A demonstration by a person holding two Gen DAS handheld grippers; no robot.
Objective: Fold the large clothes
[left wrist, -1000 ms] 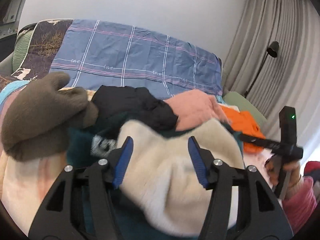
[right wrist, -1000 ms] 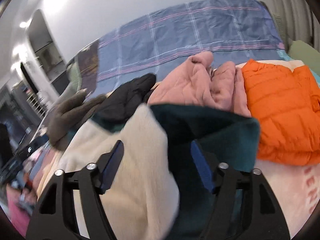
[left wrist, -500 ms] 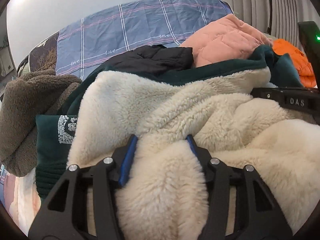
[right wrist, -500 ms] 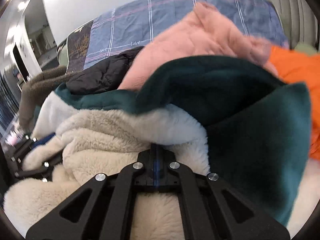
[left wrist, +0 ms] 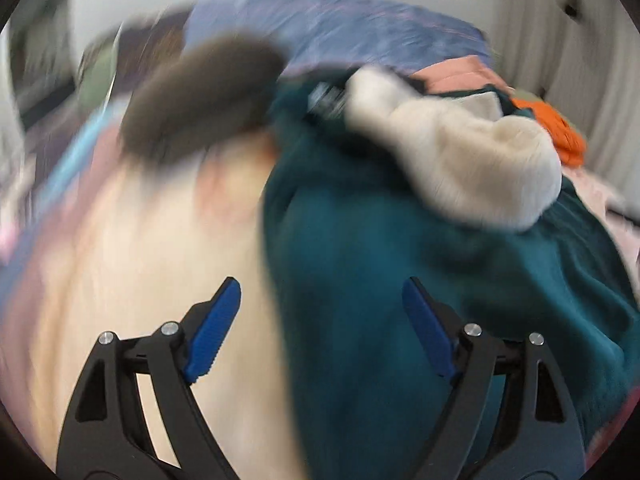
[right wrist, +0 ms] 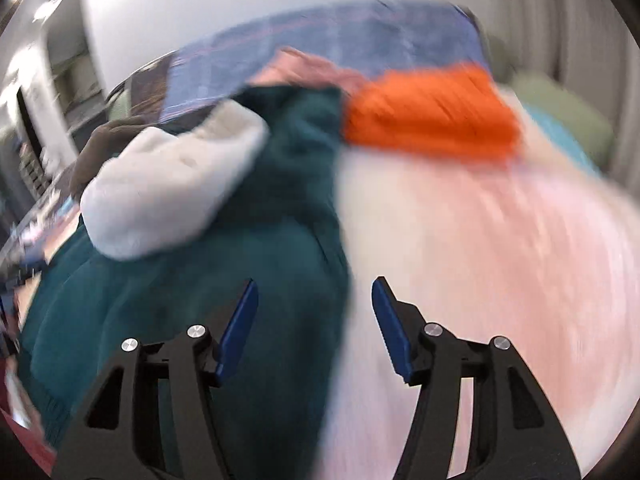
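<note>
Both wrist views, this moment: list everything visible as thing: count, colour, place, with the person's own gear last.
teal fleece garment: one, dark teal with cream lining, spread on the bed, its edges between both sets of open jaws
brown fleece: one, brown, far left of pile
pink jacket: one, salmon, behind the teal garment
orange jacket: one, orange, far right
plaid cover: one, blue, at the wall
bed blanket: one, pale pink, underneath
left hand-held gripper: one, black, blue pads, open
right hand-held gripper: one, same, open
</note>
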